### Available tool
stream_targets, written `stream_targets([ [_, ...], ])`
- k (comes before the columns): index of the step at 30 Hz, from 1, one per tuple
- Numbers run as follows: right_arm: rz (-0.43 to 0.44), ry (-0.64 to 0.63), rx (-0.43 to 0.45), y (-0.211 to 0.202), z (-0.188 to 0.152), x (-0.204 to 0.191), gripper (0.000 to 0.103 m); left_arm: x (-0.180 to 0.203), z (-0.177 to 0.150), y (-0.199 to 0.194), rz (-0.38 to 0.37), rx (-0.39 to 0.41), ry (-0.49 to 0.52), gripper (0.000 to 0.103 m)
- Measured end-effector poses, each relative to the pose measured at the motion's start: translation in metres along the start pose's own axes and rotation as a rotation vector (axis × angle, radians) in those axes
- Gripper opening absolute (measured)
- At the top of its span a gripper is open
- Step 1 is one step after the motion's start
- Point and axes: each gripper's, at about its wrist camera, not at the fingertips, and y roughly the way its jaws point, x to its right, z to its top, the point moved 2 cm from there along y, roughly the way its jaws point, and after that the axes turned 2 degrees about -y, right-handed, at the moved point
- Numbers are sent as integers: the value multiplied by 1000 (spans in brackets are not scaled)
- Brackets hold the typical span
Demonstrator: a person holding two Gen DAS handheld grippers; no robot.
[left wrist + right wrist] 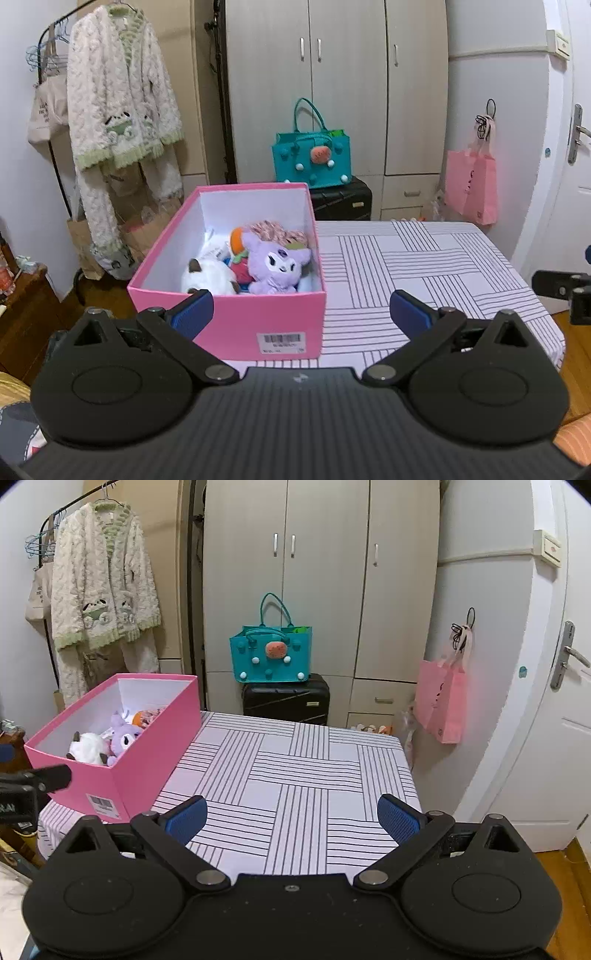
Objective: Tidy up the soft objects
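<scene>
You hold both grippers, left (301, 312) and right (291, 818), wide open and empty, since the toys (258, 264) sit boxed (229, 314).

A home bedroom — wardrobe (321, 579), clothes rack with a fluffy cardigan (103, 579), suitcase (286, 699) by the door (554, 720).

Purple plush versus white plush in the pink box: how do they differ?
The purple plush sits upright, face toward the camera, against the right wall of the pink box; the white plush lies low, left of it, no face visible. Purple has long ears; white has dark tips. Both lie loose inside the box.
</scene>
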Motion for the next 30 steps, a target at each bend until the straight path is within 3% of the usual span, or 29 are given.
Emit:
stream_targets([
  [9,-10,11,13,0,-2,5,100,-6,-2,4,19,-8,-7,103],
  [30,-28,-2,-4,6,-5,3,100,-8,-8,11,-13,-45,-10,103],
])
